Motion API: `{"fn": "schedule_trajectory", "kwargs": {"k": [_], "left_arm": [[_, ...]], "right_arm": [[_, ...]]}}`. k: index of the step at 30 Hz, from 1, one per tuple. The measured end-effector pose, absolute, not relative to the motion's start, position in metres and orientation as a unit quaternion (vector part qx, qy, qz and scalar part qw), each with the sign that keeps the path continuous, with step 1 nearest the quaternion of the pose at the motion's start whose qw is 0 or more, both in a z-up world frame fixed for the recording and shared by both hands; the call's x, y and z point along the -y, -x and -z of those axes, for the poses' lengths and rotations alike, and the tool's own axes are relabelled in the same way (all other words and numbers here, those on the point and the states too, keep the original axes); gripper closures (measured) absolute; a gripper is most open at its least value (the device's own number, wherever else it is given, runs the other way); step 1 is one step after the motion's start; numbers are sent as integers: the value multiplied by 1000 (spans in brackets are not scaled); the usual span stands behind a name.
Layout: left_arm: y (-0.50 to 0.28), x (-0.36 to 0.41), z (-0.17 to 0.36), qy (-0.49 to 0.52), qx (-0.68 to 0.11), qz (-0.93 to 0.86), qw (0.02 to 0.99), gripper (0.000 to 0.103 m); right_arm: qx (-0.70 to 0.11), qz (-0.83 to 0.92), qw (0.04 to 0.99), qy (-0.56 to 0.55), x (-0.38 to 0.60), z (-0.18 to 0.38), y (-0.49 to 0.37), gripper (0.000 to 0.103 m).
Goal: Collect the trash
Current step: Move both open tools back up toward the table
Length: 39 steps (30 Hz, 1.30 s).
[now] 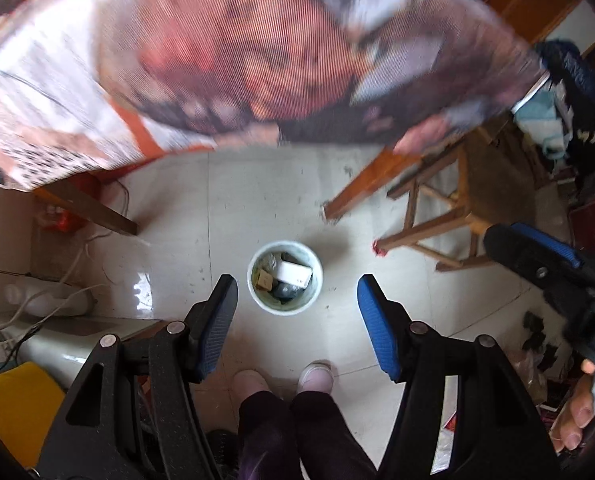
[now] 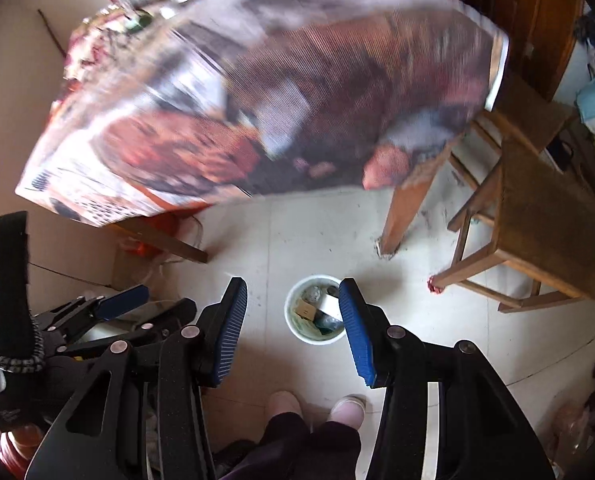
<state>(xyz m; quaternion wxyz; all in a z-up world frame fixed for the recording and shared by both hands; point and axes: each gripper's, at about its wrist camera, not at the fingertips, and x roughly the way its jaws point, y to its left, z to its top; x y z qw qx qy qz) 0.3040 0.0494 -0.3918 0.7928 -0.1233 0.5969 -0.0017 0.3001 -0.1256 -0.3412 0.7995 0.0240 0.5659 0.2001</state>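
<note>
A small white trash bin [image 1: 311, 303] stands on the tiled floor below me, holding a white box, a brown carton and crumpled scraps. It also shows in the right wrist view [image 2: 293, 320]. My left gripper [image 1: 297, 300] is open and empty, high above the bin, with the bin between its fingertips. My right gripper [image 2: 293, 308] is open and empty, also high above; its right finger covers the bin's right rim. The right gripper shows at the right edge of the left wrist view [image 1: 537, 256]; the left gripper shows at the left of the right wrist view [image 2: 109, 304].
A table with a printed food-picture cloth [image 1: 237, 60] fills the top of both views, its wooden legs [image 1: 357, 188] on the floor. A wooden stool [image 2: 537, 216] stands right of the bin. My feet [image 1: 281, 380] are just below the bin. Cables and a white appliance [image 1: 45, 312] lie at the left.
</note>
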Motion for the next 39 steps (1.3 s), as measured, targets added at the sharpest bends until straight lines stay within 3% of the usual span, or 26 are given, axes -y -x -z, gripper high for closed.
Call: {"fn": "schedule_trajectory", "kwargs": {"k": [19, 28, 31, 35, 36, 39], "left_arm": [[-227, -104, 120, 109, -417, -18, 902, 42], [-185, -123, 35, 72, -306, -15, 949, 30], [-176, -129, 17, 67, -275, -16, 959, 15], [-173, -138, 3, 73, -247, -21, 966, 1], [-174, -140, 1, 75, -242, -24, 967, 1], [-185, -146, 0, 80, -240, -33, 967, 1]], "right_arm": [[-423, -235, 875, -26, 89, 115, -225, 59], [-297, -227, 927, -16, 81, 39, -192, 51], [-261, -224, 939, -19, 79, 23, -186, 37], [-227, -210, 951, -17, 75, 11, -184, 14], [-223, -207, 953, -18, 74, 9, -186, 5], [-213, -203, 956, -25, 74, 7, -195, 0]]}}
